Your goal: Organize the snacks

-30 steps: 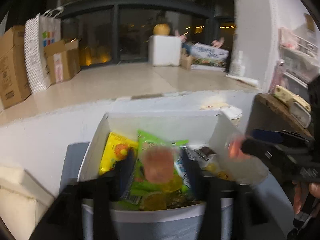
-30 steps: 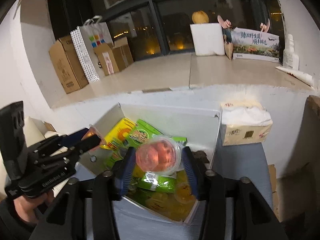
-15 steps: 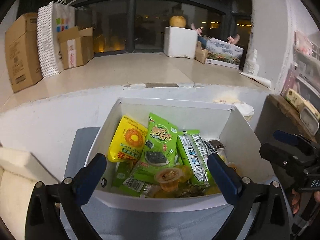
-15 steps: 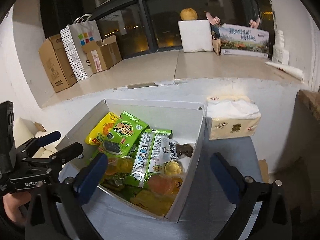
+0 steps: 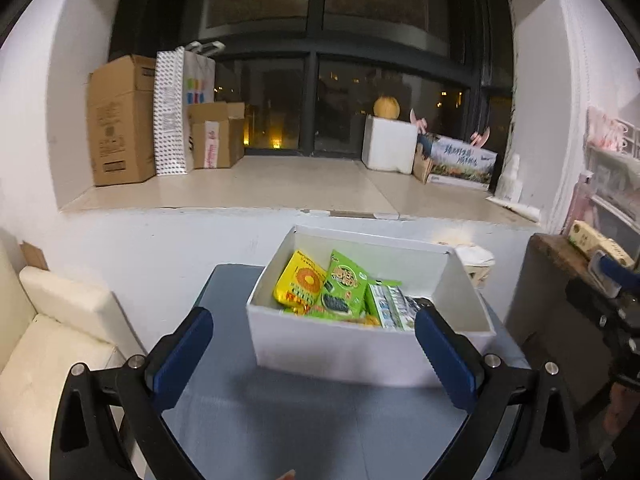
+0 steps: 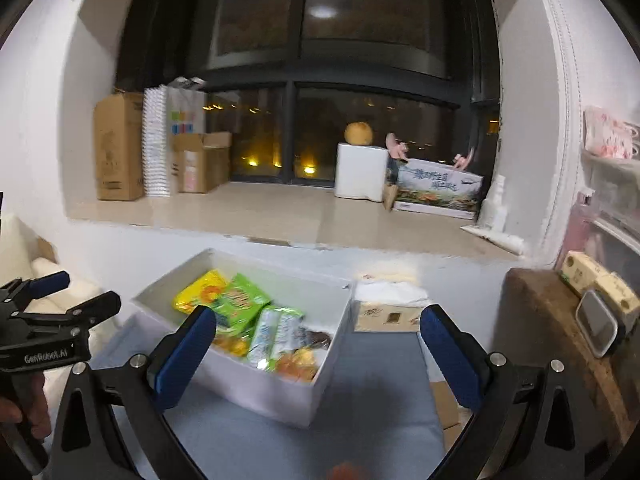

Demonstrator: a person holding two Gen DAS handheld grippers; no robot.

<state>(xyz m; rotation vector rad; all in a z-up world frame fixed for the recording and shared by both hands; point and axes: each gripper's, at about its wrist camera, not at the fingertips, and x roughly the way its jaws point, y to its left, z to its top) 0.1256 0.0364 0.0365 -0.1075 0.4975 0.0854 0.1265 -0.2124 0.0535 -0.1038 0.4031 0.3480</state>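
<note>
A white open box (image 5: 360,356) stands on the blue-grey table (image 5: 280,420). It holds a yellow packet (image 5: 304,284), a green seaweed packet (image 5: 344,288), a white-and-green packet (image 5: 388,312) and orange jelly cups (image 6: 296,364). My left gripper (image 5: 314,356) hangs open in front of the box, with nothing between its blue pads. My right gripper (image 6: 316,356) is also open and empty, back from the box's near right corner (image 6: 316,400). In each wrist view the other gripper shows at the edge: the left gripper (image 6: 84,292) and the right gripper (image 5: 608,292).
A tissue box (image 6: 384,312) sits just right of the white box against the wall. A wooden shelf (image 6: 552,320) with small items stands at the right, a cream seat (image 5: 52,340) at the left. Cardboard boxes (image 5: 120,120) line the window sill behind.
A second ago each gripper held a jelly cup over the box. Both opened and let the cups go into it, then drew back and up, so the box now looks smaller and farther.
</note>
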